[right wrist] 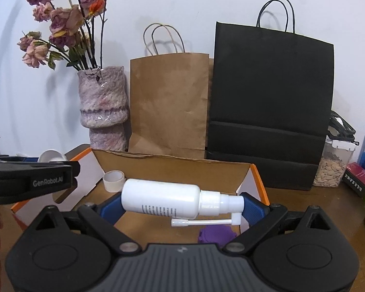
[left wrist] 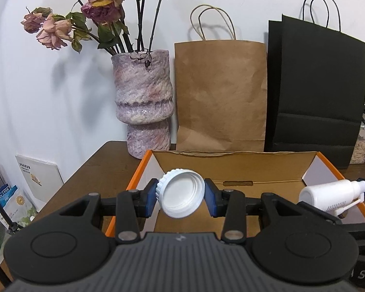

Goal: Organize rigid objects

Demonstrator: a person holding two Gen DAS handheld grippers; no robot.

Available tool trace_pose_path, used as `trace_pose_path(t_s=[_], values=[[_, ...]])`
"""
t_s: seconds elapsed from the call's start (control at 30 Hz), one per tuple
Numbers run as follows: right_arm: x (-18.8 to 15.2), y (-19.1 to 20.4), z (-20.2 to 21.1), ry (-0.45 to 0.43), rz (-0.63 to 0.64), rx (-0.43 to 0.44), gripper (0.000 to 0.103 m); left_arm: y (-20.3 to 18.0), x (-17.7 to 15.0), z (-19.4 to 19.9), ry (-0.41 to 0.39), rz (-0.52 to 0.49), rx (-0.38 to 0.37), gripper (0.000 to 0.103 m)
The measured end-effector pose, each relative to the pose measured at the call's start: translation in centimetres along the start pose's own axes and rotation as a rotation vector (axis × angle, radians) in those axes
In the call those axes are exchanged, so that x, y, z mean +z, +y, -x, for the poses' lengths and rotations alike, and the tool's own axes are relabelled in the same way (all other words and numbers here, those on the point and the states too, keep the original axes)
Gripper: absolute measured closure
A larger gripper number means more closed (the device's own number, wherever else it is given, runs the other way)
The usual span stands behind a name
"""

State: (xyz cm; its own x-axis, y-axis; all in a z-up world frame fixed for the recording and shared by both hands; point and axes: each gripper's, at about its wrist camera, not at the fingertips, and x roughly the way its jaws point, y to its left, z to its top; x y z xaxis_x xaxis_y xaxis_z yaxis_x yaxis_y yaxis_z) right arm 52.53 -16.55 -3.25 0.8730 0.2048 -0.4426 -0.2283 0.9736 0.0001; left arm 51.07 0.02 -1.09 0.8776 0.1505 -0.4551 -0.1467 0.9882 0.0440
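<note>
White lid (left wrist: 180, 193) clamped in left gripper (left wrist: 180, 197), spray bottle (right wrist: 163, 199) (lying sideways) clamped in right gripper (right wrist: 180, 206), above cardboard box (left wrist: 231, 168).

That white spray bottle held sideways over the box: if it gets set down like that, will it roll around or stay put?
The spray bottle has a round, smooth body, so on its side it would probably roll a little. Its thin nozzle tube sticks out sideways and would likely stop the roll. It looks like stiff, light plastic, clamped end to end by the right gripper, so a short drop into the cardboard box seems harmless.
</note>
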Motion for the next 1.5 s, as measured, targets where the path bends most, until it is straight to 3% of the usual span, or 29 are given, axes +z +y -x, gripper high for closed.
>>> trace_pose_path(t_s=[0.6, 0.7, 0.77, 0.83, 1.5], values=[[0.2, -0.8, -3.2, 0.063, 0.013, -0.009, 0.005, -0.1, 0.1, -2.3, 0.021, -0.025, 0.007, 0.061], [0.2, -0.9, -3.5, 0.088, 0.017, -0.021, 0.003, -0.2, 0.1, -2.1, 0.014, -0.025, 0.02, 0.038], [0.1, -1.0, -3.5, 0.092, 0.017, -0.036, 0.0, -0.2, 0.1, -1.8, -0.002, -0.025, 0.035, 0.012], [0.2, -1.1, -3.4, 0.092, 0.011, -0.041, 0.0, -0.2, 0.2, -1.6, -0.016, -0.024, 0.042, 0.0], [0.4, -1.4, -2.7, 0.07, 0.0, -0.031, 0.0, -0.2, 0.2, -1.1, -0.029, -0.026, 0.04, 0.0]])
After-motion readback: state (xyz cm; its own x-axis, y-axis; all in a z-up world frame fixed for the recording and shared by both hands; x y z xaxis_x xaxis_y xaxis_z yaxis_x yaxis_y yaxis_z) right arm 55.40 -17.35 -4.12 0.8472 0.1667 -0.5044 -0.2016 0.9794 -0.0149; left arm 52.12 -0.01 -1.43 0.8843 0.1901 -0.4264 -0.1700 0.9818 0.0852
